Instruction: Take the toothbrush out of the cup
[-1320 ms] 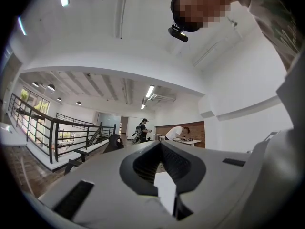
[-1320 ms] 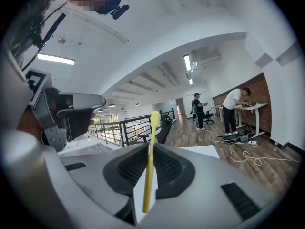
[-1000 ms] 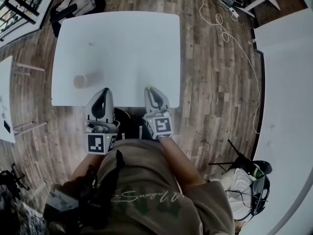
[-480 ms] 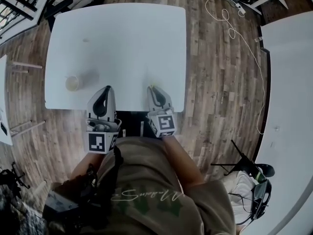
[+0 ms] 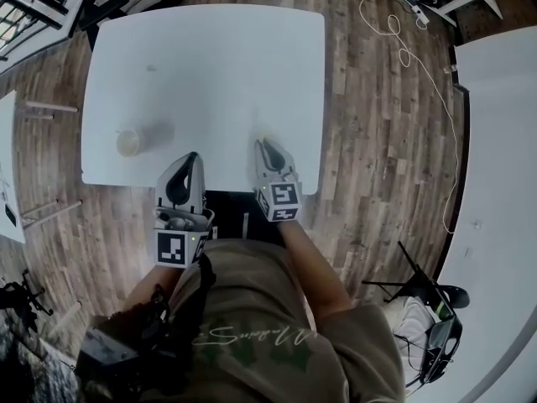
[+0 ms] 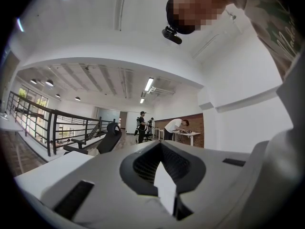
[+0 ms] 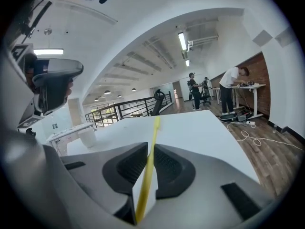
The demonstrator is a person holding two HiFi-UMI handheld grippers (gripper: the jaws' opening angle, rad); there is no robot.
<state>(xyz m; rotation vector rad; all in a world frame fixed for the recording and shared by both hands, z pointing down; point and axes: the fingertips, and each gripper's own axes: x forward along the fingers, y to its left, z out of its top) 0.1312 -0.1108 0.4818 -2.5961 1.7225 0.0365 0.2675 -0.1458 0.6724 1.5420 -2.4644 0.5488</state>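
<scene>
Right claw (image 7: pixel 150 146) had just been easing apart, yellow toothbrush (image 7: pixel 155 128) between its pads, seemingly still pinched! Left claw (image 6: pixel 160 144) sat pressed together, empty. Cup (image 5: pixel 128 142) stood on the bench (image 5: pixel 218 65).

No text can be read with certainty. The shirt (image 5: pixel 252 336) has a pale script print, too blurred to make out. The left gripper (image 5: pixel 190 158) and right gripper (image 5: pixel 263 144) carry only square markers (image 5: pixel 172 248), not letters.

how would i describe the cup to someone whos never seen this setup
Find the white square table on the wood floor. Near its front left edge, left of the left gripper, stands a small pale cylindrical cup, the only thing standing on it.
</scene>
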